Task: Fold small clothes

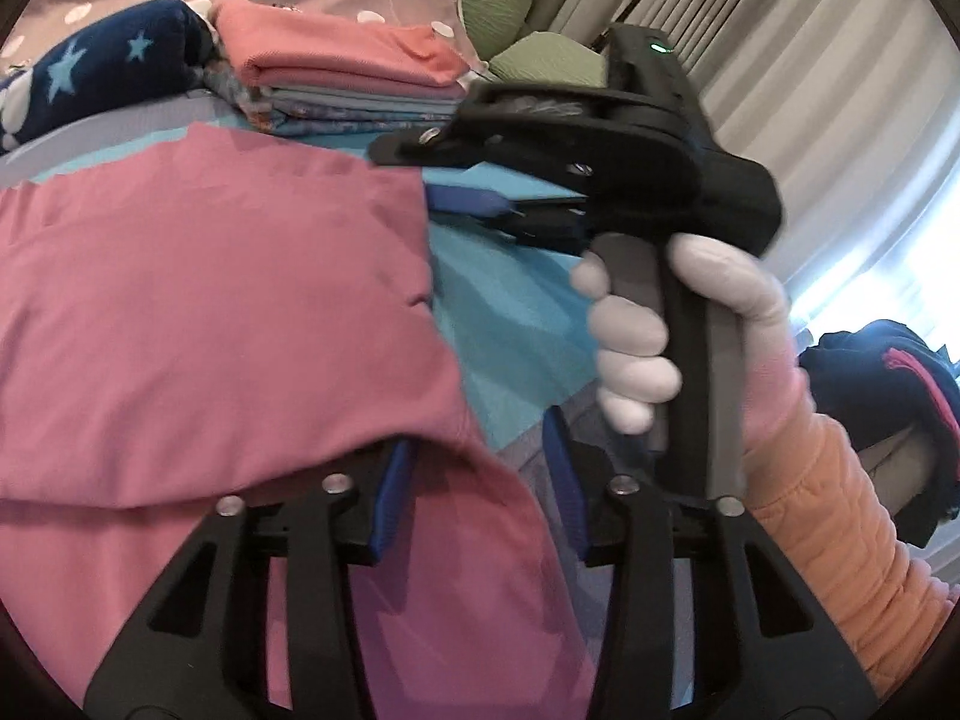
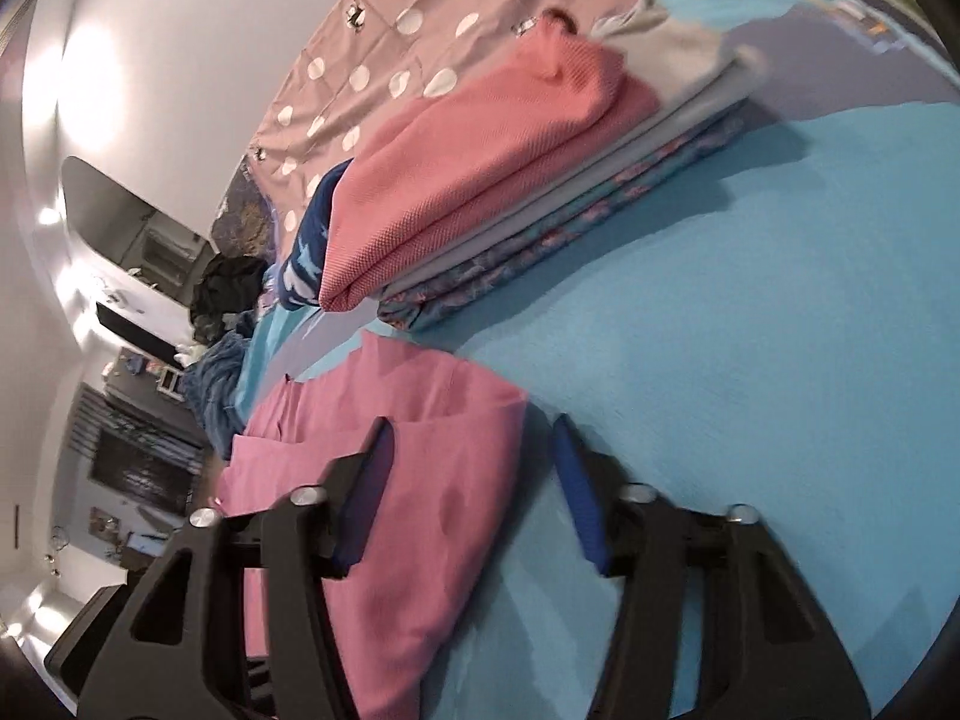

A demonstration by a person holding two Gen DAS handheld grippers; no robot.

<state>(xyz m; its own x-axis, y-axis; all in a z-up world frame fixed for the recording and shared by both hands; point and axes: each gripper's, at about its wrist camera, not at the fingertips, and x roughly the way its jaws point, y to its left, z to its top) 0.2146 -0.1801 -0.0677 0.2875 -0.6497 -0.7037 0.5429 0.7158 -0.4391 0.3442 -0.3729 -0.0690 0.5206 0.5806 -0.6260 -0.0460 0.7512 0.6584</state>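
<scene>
A pink garment [image 1: 210,312] lies partly folded on the blue sheet [image 1: 510,324]. My left gripper [image 1: 480,492] is open, its blue-padded fingers [image 1: 393,498] spread over the garment's near right edge. My right gripper [image 1: 480,204] shows in the left wrist view, held by a white-gloved hand [image 1: 636,354], with its tips at the garment's far right edge. In the right wrist view the right gripper [image 2: 474,480] is open, with the pink garment [image 2: 408,480] between its fingers and the blue sheet [image 2: 750,312] beneath.
A stack of folded clothes with a coral piece on top [image 1: 336,60] [image 2: 480,162] lies behind the garment. A navy star-print cloth [image 1: 90,72] lies to its left. A polka-dot cover [image 2: 420,30] lies beyond. Dark clothes [image 1: 888,378] are piled at right.
</scene>
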